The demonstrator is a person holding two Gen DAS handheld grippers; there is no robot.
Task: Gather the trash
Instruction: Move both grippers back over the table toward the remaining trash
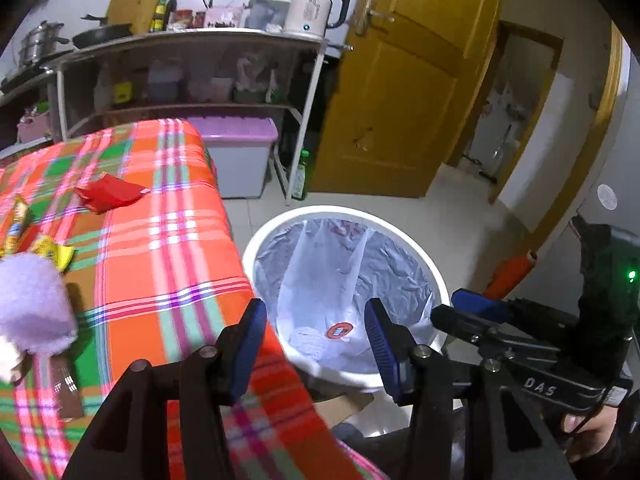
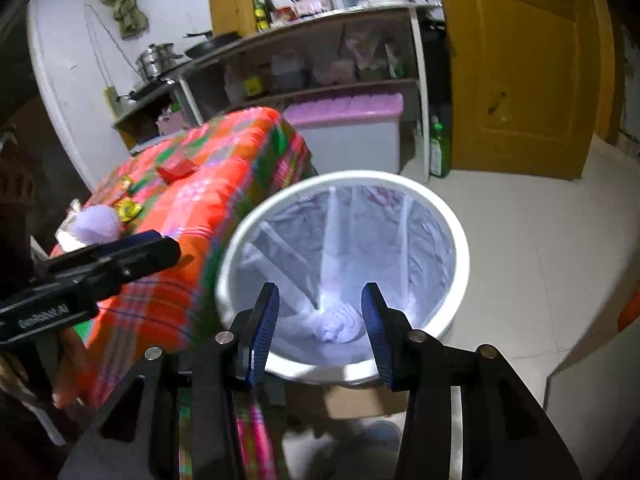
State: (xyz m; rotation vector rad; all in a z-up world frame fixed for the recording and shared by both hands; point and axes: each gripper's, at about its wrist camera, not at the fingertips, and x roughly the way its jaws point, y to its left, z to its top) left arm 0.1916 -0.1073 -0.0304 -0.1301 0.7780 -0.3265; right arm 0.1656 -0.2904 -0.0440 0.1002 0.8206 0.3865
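Note:
A white round trash bin (image 1: 256, 248) (image 2: 460, 240) lined with a clear plastic bag stands on the floor beside the table. Crumpled pale trash (image 2: 336, 326) and a piece with a red round label (image 1: 339, 331) lie at its bottom. My left gripper (image 1: 316, 344) is open and empty, over the table edge and the bin's rim. My right gripper (image 2: 320, 332) is open and empty above the bin's mouth; it also shows in the left wrist view (image 1: 476, 312). On the plaid tablecloth (image 1: 168, 240) lie a red wrapper (image 1: 108, 194) (image 2: 176, 170), yellow wrappers (image 1: 54, 254) (image 2: 128, 208) and a lilac fluffy thing (image 1: 30, 304) (image 2: 98, 222).
A metal shelf (image 1: 312, 92) with a kettle (image 1: 312, 8), pans and bottles stands behind the table, a purple-lidded bin (image 1: 240, 156) under it. A green bottle (image 1: 302, 174) stands by the yellow door (image 1: 408, 80). A dark flat packet (image 1: 66, 392) lies near the table's front.

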